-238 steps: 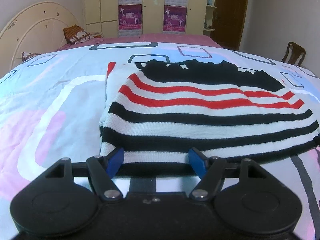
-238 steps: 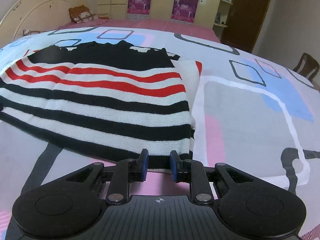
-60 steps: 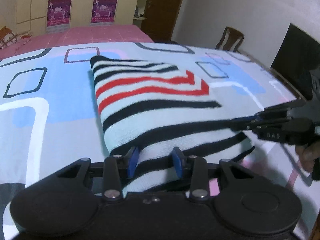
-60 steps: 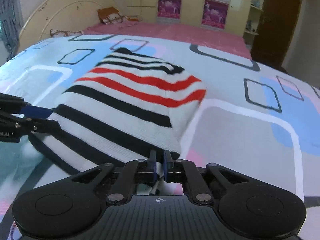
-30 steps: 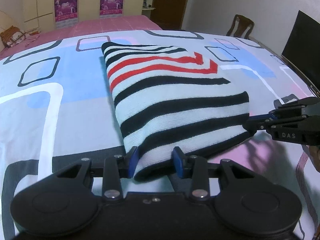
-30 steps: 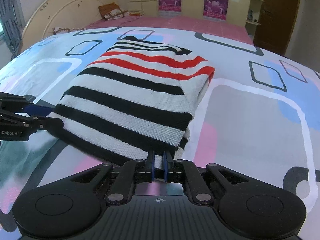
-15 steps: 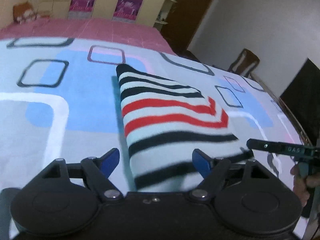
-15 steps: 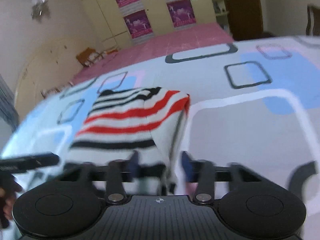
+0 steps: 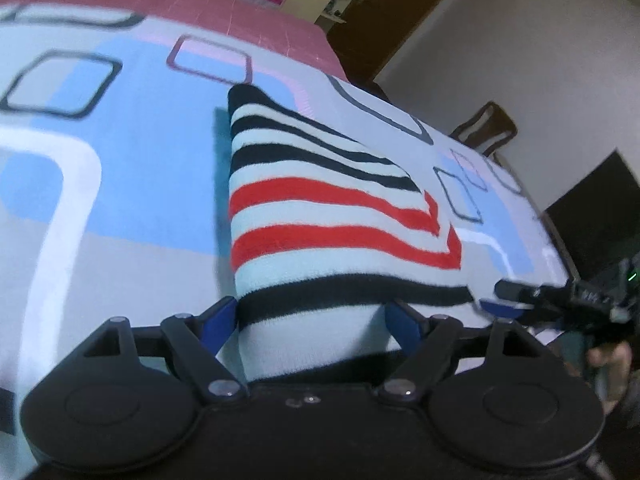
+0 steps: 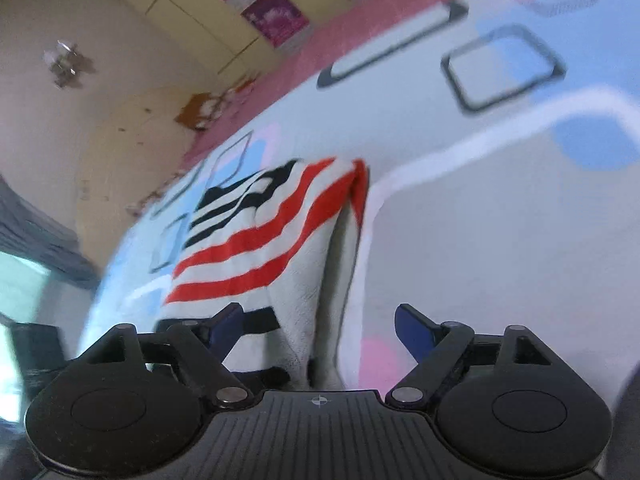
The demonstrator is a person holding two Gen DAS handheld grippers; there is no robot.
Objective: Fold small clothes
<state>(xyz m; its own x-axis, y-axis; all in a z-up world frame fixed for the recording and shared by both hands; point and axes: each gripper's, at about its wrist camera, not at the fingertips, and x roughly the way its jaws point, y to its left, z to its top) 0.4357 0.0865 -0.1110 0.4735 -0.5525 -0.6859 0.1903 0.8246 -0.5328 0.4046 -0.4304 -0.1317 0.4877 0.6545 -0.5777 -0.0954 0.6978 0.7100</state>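
Bedspread (image 9: 120, 168) under folded sweater (image 9: 320, 216); both hand-held grippers agape.

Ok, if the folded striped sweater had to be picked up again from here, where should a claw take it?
Probably the near black-striped edge of the sweater, approached low from the front. That edge lies between the open left claw, and the stacked layers there look thick enough to pinch together.

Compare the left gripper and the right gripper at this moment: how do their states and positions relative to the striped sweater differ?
The left gripper frames the striped sweater squarely, cloth filling the gap between its open jaws. The right gripper sits at the sweater's right edge, with cloth in only the left part of its gap and bedsheet in the rest. The left view is fairly level; the right view is strongly tilted. Both are open, neither clamping the folded sweater.
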